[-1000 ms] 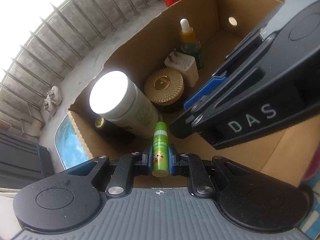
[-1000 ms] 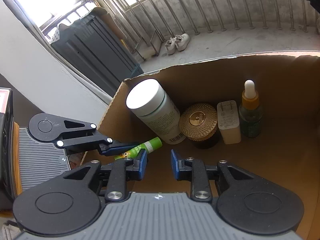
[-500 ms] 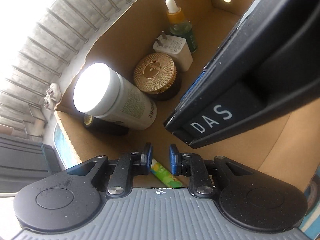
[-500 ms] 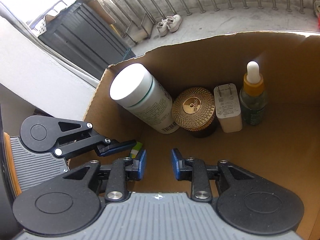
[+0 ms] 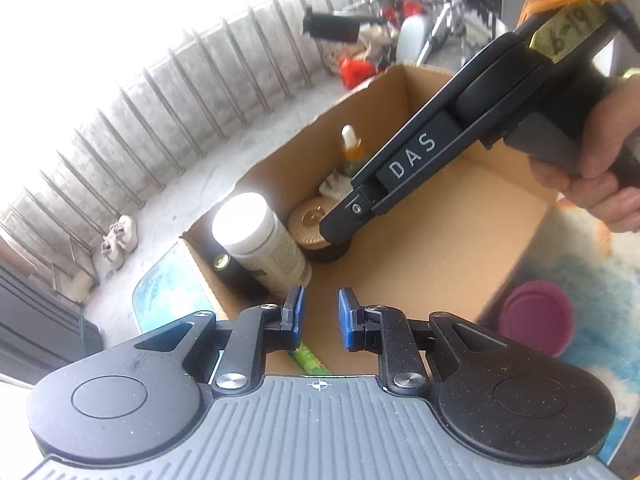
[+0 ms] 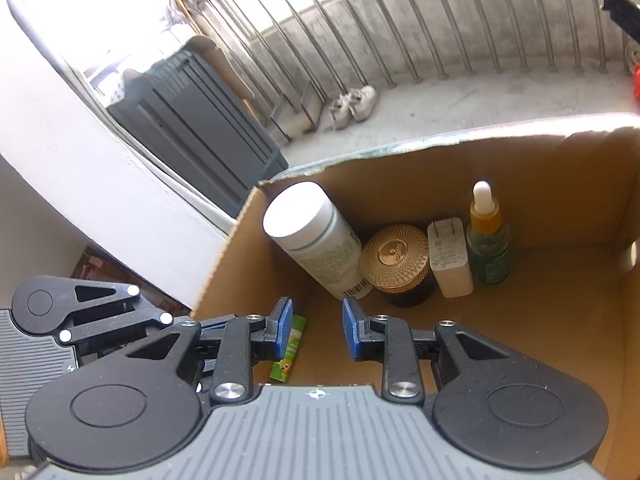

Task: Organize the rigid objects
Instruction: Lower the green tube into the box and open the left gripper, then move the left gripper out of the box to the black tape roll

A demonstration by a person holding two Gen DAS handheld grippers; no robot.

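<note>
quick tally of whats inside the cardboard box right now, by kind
Bottles: 2, a white-capped bottle and a dropper bottle
Jars: 2, a gold-lidded jar and a dark jar behind the white bottle
Charger plug: 1
Green tube: 1
Total: 6

Hard daylight floods from the upper left of both fisheye views, burning the sky white; glare wipes out the white bottle's cap (image 5: 245,218), motion blur softens the left view's right edge, and railing bars (image 6: 404,28) bow with lens distortion
</note>
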